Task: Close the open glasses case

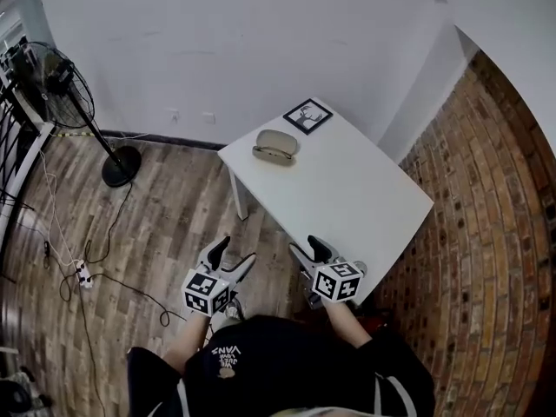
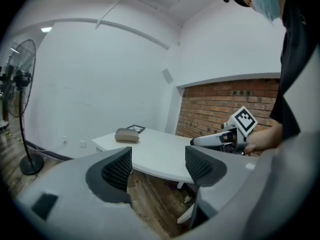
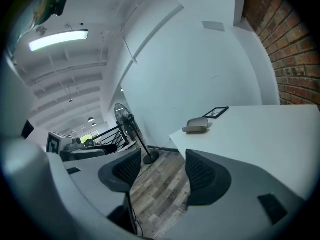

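A beige glasses case point(image 1: 276, 145) lies at the far end of the white table point(image 1: 347, 198), its lid raised a little; it also shows as the case point(image 2: 127, 135) in the left gripper view and the case point(image 3: 197, 125) in the right gripper view. My left gripper point(image 1: 231, 257) hovers over the wooden floor, short of the table's near corner, open and empty. My right gripper point(image 1: 306, 250) is at the table's near edge, also open and empty. Both are far from the case. The left gripper's jaws point(image 2: 156, 164) frame the table edge.
A small black-framed picture point(image 1: 307, 116) lies beside the case at the table's far corner. A standing fan point(image 1: 65, 89) and floor cables point(image 1: 82, 272) are at the left. A brick wall point(image 1: 495, 233) runs along the right; a white wall stands behind the table.
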